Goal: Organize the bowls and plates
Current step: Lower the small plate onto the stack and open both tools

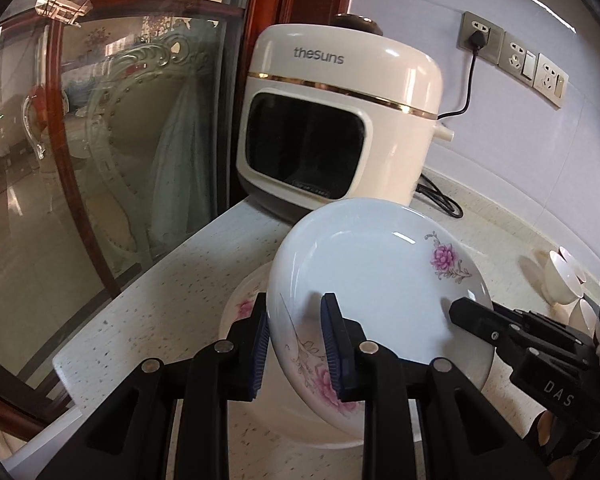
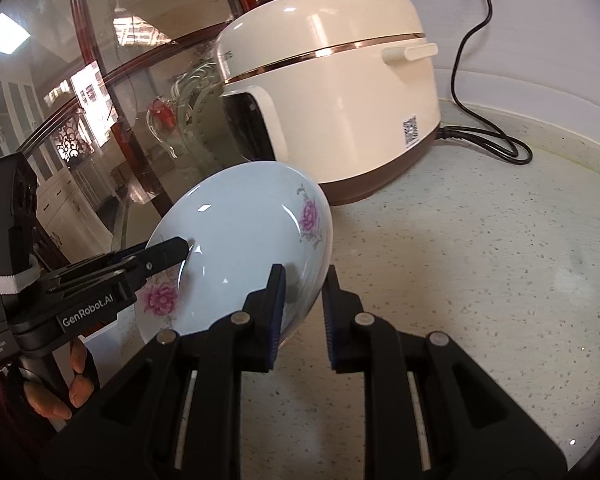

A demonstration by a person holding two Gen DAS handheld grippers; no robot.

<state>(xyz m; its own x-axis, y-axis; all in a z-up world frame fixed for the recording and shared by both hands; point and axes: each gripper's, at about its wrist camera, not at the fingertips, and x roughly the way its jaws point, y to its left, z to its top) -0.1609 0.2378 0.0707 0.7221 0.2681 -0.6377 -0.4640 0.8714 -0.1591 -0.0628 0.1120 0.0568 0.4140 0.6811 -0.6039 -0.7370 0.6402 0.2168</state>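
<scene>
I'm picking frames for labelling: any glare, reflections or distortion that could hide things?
Left wrist view: fisheye bends the wall and counter edge; the glass door shows faint reflections; small highlights on the plate. Right wrist view: bright ceiling-light reflection on the glass, dark vignetted corners; the cooker stays sharp.

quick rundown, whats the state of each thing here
flowered plate: lifted, tilted, gripped on two rim spots
left gripper: shut on the plate's rim
right gripper: shut on the plate's rim
second plate: flat on the counter, underneath
rice cooker: lid closed
black plug: in the wall socket
white cups: lying tipped over
</scene>
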